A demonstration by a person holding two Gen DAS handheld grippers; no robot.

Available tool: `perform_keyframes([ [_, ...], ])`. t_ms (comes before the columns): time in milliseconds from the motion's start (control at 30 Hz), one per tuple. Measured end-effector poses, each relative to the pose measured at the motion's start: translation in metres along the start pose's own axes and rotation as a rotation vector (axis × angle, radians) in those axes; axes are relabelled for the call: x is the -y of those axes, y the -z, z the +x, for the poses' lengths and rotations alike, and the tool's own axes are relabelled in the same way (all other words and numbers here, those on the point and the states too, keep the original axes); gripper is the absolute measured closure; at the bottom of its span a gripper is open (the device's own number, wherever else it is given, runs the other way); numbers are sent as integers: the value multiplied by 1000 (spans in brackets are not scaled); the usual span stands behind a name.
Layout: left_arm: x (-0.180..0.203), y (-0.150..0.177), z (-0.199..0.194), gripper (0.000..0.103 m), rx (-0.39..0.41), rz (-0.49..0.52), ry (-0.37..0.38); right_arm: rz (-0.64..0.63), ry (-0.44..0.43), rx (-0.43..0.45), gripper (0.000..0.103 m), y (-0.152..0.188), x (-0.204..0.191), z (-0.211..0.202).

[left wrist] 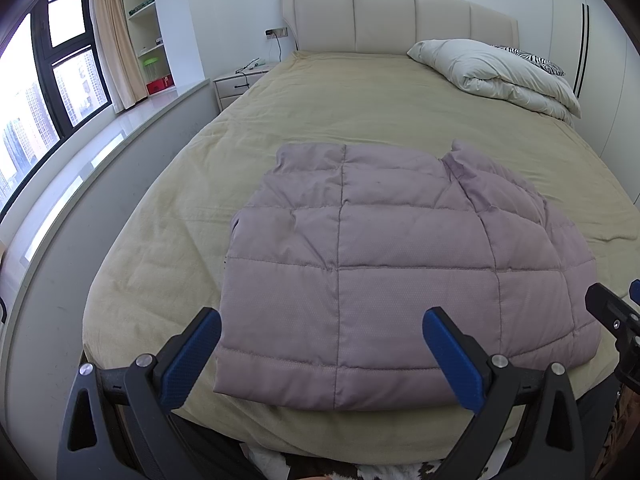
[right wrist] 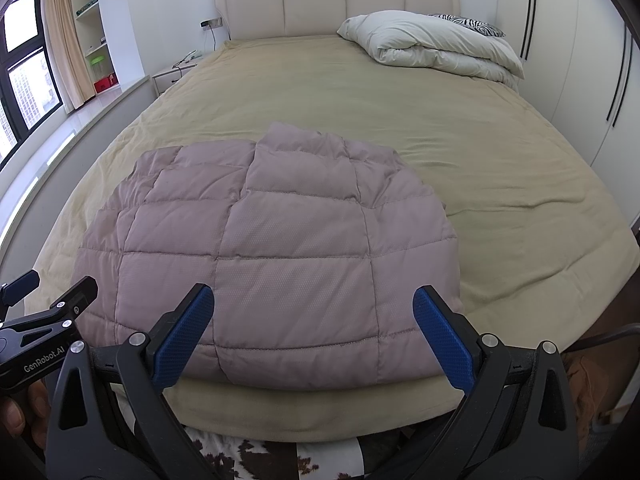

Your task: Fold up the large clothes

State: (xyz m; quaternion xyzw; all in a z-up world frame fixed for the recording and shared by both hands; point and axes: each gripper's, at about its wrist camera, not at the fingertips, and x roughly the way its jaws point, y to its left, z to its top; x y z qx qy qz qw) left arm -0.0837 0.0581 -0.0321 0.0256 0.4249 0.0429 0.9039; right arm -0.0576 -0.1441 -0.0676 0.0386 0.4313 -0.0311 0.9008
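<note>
A mauve quilted puffer jacket (left wrist: 384, 256) lies folded into a rough rectangle at the near end of the bed (left wrist: 160, 240). It also shows in the right wrist view (right wrist: 276, 252). My left gripper (left wrist: 322, 320) is open and empty, held just above the jacket's near hem. My right gripper (right wrist: 314, 300) is open and empty too, over the near hem. The right gripper shows at the right edge of the left wrist view (left wrist: 612, 312), and the left gripper at the left edge of the right wrist view (right wrist: 48, 308).
The bed has a tan cover (right wrist: 480, 160) and a cream headboard (right wrist: 336, 0). A folded white duvet (right wrist: 432, 46) lies at the far right by a zebra pillow (right wrist: 472, 24). A nightstand (left wrist: 240, 82), a window ledge and shelves stand to the left, wardrobes to the right.
</note>
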Motion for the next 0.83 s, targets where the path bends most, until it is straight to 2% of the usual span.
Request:
perform_keyframes([
  [833,-2,2,1,0,4,3,21,0,-2,-10,1,5,0,2],
])
